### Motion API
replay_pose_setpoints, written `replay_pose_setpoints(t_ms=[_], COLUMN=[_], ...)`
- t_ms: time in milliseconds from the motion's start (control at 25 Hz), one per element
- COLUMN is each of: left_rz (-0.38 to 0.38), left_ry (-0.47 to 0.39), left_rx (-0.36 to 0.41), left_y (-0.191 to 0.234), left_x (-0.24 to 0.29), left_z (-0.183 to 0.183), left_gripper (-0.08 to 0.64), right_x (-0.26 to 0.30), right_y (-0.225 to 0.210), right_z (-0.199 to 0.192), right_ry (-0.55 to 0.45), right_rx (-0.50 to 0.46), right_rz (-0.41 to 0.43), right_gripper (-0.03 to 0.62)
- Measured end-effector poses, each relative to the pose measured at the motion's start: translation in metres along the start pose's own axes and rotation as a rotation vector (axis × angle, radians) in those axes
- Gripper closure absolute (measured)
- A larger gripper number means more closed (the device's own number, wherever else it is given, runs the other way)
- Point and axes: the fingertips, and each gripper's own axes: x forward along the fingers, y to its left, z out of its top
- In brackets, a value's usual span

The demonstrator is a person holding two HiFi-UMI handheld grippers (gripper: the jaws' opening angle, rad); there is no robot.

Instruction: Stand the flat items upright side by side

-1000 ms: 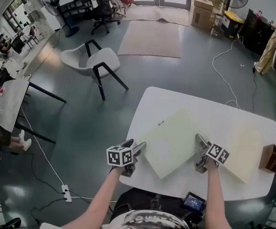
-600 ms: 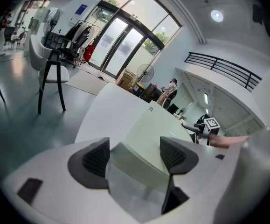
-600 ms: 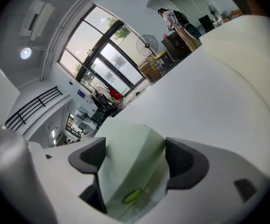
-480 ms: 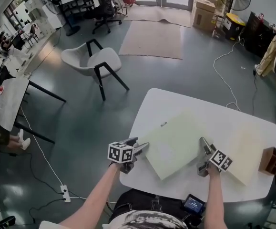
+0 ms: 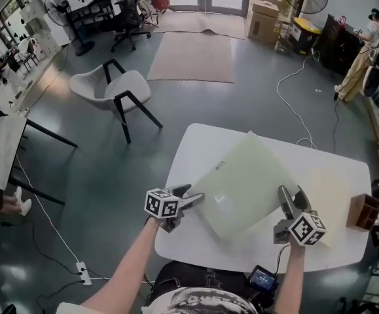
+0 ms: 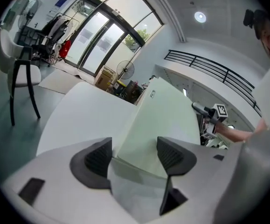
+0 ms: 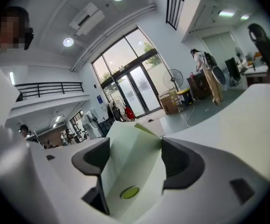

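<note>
A large pale green board [image 5: 241, 182] slopes up off the white table [image 5: 202, 142], its far edge raised. My left gripper [image 5: 192, 197] is at its near left corner; in the left gripper view [image 6: 135, 155] that corner of the board [image 6: 165, 120] sits deep between the pads, whose jaws have just been closing. My right gripper [image 5: 290, 198] has the board's right edge; in the right gripper view [image 7: 135, 148] the board [image 7: 130, 171] fills the gap between jaws that have also just been closing. A second, pale yellow board [image 5: 333, 201] lies flat to the right.
A brown wooden holder [image 5: 362, 212] stands at the table's right edge. A small dark device [image 5: 264, 277] hangs at the near edge. On the floor to the left is a white chair [image 5: 114, 87]; a person [image 5: 362, 51] stands at the back right by boxes.
The green board has tipped up from lying flat, its far edge rising. My right gripper rose with the board's edge. My left gripper stayed at the near left corner and turned a little.
</note>
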Motion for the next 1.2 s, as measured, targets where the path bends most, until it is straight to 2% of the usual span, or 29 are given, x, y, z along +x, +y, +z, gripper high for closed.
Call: replay_pose_setpoints(t_ms=[160, 320, 520, 600, 720, 960, 1200], left_rz=[-0.018, -0.028, 0.015, 0.050, 0.095, 0.103, 0.095], left_ry=[0.019, 0.077, 0.080, 0.054, 0.026, -0.002, -0.113], left_rx=[0.082, 0.202, 0.270, 0.265, 0.235, 0.209, 0.132], left_y=[-0.004, -0.009, -0.010, -0.008, -0.005, -0.004, -0.010], left_x=[0.018, 0.034, 0.050, 0.053, 0.058, 0.049, 0.035], left_z=[0.017, 0.029, 0.040, 0.043, 0.045, 0.044, 0.057], left_gripper=[0.258, 0.282, 0.314, 0.397, 0.454, 0.431, 0.425], right_x=[-0.026, -0.045, -0.063, -0.065, -0.067, -0.072, -0.072], right_y=[0.022, 0.045, 0.084, 0.106, 0.125, 0.154, 0.182], right_z=[0.033, 0.052, 0.064, 0.062, 0.056, 0.041, 0.022], right_ry=[-0.072, -0.130, -0.166, -0.164, -0.164, -0.122, -0.084], right_rx=[-0.043, -0.086, -0.171, -0.201, -0.235, -0.356, -0.413], right_rz=[0.030, 0.069, 0.139, 0.188, 0.234, 0.302, 0.372], right_gripper=[0.275, 0.294, 0.316, 0.327, 0.333, 0.333, 0.325])
